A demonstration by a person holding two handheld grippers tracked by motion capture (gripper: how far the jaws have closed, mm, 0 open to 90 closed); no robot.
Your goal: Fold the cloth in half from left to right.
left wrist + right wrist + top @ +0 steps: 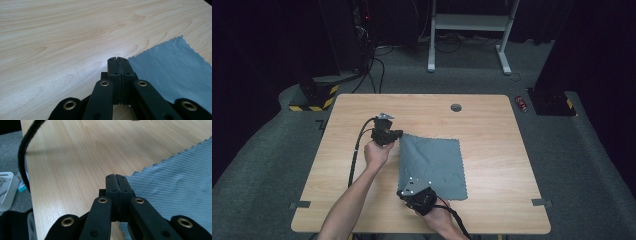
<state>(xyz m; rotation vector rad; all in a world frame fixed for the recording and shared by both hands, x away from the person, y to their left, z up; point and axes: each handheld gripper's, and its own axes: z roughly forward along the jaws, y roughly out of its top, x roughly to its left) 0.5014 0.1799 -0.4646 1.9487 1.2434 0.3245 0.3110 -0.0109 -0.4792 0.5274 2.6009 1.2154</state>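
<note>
A grey-blue cloth (pixel 437 160) lies mostly flat on the wooden table (pixel 492 135), with a diagonal crease rising toward its left edge. My left gripper (pixel 401 134) is at the cloth's far left corner. In the left gripper view its jaws (pixel 117 58) are pressed together, and the corner of the cloth (pixel 175 67) runs into them from the right. My right gripper (pixel 402 192) is at the near left corner. Its jaws (pixel 116 176) are also together, with the edge of the cloth (pixel 180 182) caught between them.
A round cable hole (pixel 456 107) sits near the table's far edge. A black cable (pixel 22 157) arcs over the table's left side, and a white bin (pixel 5 190) stands on the floor beyond that edge. A white desk frame (pixel 469 22) stands behind the table.
</note>
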